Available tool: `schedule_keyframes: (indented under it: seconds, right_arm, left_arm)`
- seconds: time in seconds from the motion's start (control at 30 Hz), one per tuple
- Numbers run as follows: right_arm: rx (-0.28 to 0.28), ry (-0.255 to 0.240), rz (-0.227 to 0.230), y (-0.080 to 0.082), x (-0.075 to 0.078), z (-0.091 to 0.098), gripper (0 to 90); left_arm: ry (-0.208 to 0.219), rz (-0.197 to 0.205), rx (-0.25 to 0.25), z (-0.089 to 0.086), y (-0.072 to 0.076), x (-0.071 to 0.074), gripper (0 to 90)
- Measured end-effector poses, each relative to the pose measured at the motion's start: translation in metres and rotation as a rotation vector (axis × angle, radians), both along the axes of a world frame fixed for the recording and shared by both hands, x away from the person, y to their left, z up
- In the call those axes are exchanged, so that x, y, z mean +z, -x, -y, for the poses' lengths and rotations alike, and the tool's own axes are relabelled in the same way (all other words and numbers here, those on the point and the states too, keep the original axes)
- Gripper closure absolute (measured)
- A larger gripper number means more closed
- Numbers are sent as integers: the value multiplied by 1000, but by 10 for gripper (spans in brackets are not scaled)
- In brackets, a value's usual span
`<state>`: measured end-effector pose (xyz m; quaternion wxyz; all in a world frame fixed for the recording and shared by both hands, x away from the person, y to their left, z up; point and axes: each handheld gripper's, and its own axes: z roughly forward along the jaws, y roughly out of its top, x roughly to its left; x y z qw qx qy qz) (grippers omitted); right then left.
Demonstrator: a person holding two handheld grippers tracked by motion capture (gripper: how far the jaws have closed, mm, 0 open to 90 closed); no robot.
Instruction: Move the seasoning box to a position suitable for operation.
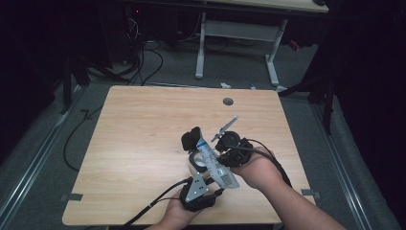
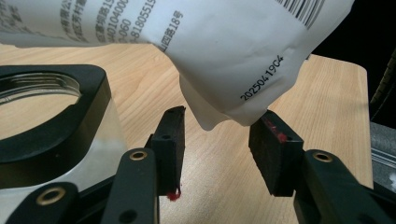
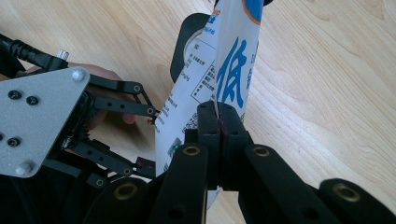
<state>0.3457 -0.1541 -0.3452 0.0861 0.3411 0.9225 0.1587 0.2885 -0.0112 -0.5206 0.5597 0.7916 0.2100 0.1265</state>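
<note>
One date code, "20250419C4", on pouch

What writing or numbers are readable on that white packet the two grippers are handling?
White packet, date stamp: "20250419C4"
Packet, cut-off lines: "四路18号", "81805515"; the rest is too cropped to read
Packet, barcode: no digits readable
Packet's printed face: one large blue Chinese character; small print too blurred

The right tongs clamp the white-and-blue pouch above the wooden table.
</note>
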Motion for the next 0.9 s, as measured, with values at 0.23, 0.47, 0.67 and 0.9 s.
schedule_keyframes:
  seconds: [0.23,0.47,0.67,0.9]
  right_arm:
    - [-2,-2,-5,-1,-2,2,898]
    - [0,5,-3,-1,0,2,898]
    - [-2,7,-2,-1,0,2,898]
    - [1,6,-3,-1,0,1,898]
  left_arm:
    - [1,-8,-14,1,1,0,563]
    - [6,-9,-17,1,0,1,563]
    - [-1,-6,-20,2,1,0,563]
    - [0,1,-22,1,2,0,560]
